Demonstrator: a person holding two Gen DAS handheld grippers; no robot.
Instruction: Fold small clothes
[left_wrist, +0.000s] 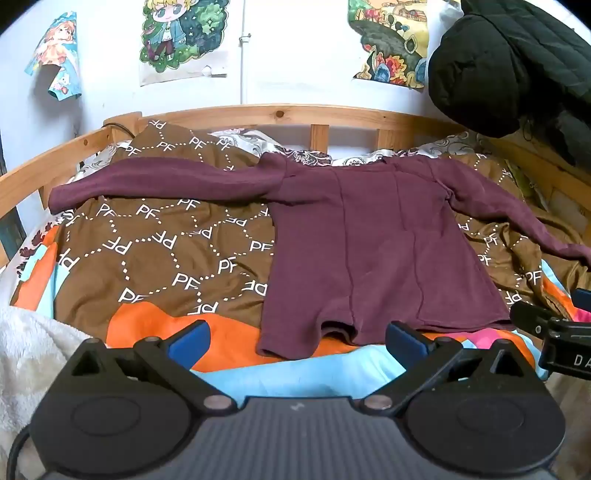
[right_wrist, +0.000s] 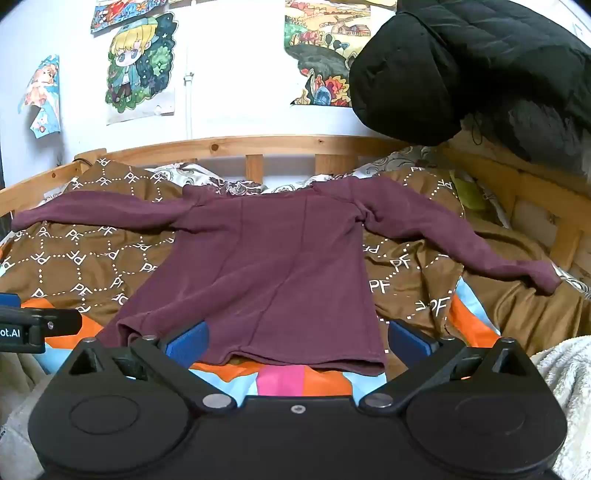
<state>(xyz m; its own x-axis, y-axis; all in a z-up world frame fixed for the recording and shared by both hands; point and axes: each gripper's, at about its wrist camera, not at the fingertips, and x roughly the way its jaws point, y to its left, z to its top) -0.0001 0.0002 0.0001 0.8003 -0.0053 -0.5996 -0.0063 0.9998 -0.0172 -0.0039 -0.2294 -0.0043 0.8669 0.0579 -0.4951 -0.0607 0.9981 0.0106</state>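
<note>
A maroon long-sleeved top lies flat on the bed with both sleeves spread out to the sides and its hem towards me. It also shows in the right wrist view. My left gripper is open and empty, just short of the hem's left corner. My right gripper is open and empty, its blue pads on either side of the hem's right part, a little above it. The right gripper's side shows in the left wrist view.
The bed has a brown "PF" patterned blanket over an orange and blue cover. A wooden rail runs along the far side. A black jacket hangs at the upper right. A white fleece lies at the near left.
</note>
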